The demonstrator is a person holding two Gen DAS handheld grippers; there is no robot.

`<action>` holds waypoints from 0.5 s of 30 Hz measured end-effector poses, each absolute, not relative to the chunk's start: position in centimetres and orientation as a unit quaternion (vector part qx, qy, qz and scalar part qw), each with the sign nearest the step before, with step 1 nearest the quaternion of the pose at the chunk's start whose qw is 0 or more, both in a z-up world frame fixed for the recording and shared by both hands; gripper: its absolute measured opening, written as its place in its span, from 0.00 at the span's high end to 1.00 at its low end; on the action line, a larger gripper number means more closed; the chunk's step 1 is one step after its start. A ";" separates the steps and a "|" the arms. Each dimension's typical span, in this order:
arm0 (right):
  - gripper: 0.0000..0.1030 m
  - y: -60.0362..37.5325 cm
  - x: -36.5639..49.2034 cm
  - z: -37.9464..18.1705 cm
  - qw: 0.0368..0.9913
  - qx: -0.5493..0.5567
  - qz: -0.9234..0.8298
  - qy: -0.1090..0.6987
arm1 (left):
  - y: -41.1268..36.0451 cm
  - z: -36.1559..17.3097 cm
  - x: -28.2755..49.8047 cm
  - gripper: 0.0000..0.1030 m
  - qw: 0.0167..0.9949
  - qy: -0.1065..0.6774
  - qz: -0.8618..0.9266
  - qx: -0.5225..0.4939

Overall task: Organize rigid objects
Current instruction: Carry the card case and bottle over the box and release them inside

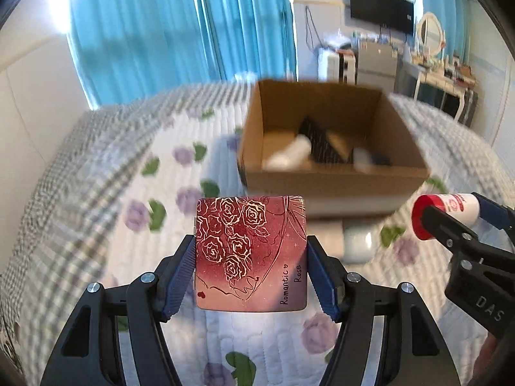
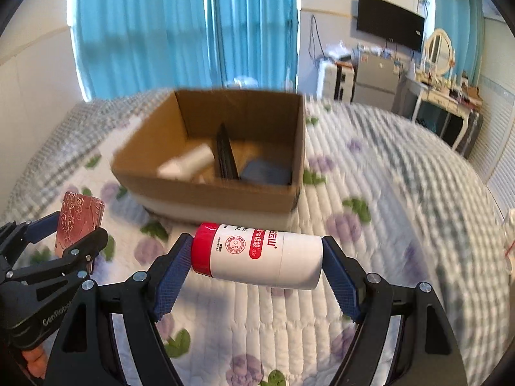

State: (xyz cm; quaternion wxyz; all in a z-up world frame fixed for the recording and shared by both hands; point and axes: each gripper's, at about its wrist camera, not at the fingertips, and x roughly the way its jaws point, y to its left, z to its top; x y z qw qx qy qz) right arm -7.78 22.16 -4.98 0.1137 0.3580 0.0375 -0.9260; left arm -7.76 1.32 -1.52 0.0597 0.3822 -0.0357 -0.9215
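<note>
My left gripper (image 1: 251,267) is shut on a flat square red case (image 1: 251,254) printed with roses, held up above the bed. Beside it my right gripper (image 2: 257,265) is shut on a white bottle (image 2: 260,257) with a red cap, clamped end to end and lying crosswise. That bottle (image 1: 450,207) also shows at the right edge of the left wrist view, and the case (image 2: 79,222) shows at the left of the right wrist view. Ahead stands an open cardboard box (image 2: 206,189) holding a white bottle, a dark flat object and a grey-blue item.
A quilted floral bedspread (image 2: 370,193) covers the bed under the box. Pale objects (image 1: 357,241) lie on the bed in front of the box. Blue curtains (image 2: 180,32), a wall screen and a cluttered dresser (image 2: 444,96) stand at the back.
</note>
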 end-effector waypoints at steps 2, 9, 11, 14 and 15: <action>0.24 22.2 -8.1 -3.0 0.117 0.342 -0.932 0.039 | 1.2 0.6 -8.1 0.34 0.066 -0.031 -0.930 0.359; 0.24 22.1 -12.0 3.8 0.123 0.282 -0.950 0.049 | 1.5 6.1 -12.4 0.34 0.049 -0.030 -0.949 0.309; 0.24 22.2 -13.7 4.9 0.121 0.274 -0.953 0.046 | 1.9 6.6 -14.2 0.34 0.038 -0.032 -0.952 0.303; 0.24 22.2 -16.7 5.6 0.112 0.264 -0.957 0.047 | 2.2 5.9 -17.4 0.34 0.044 -0.040 -0.950 0.306; 0.24 22.2 -17.5 5.4 0.112 0.264 -0.957 0.046 | 2.4 5.3 -18.7 0.34 0.038 -0.041 -0.948 0.313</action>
